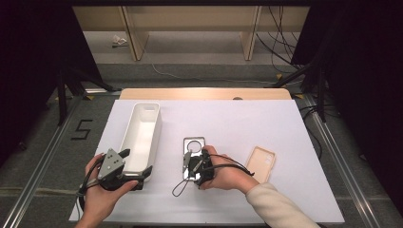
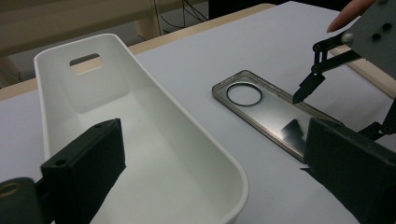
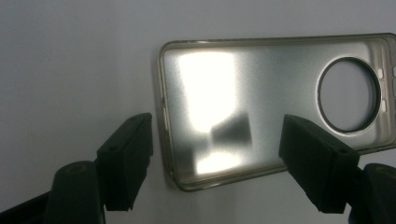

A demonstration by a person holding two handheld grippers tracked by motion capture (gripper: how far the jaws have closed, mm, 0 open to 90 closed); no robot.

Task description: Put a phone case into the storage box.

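A clear phone case [image 1: 194, 144] with a round camera hole lies flat in the middle of the white table. My right gripper [image 1: 192, 164] hovers low over its near short end, open. In the right gripper view one jaw stands over the bare table beside that end and the other over the case [image 3: 261, 88], with nothing pressed between them [image 3: 217, 130]. My left gripper [image 1: 137, 161] sits at the near end of a long white bin [image 1: 157, 127], open. Its jaws [image 2: 212, 140] straddle the bin's near corner [image 2: 236, 184] without touching it. The bin holds nothing.
A beige phone case [image 1: 261, 163] lies to the right of the right hand. The white table top [image 1: 237, 118] ends in a wooden strip at the back. Beyond it are shelf legs and cables on the floor.
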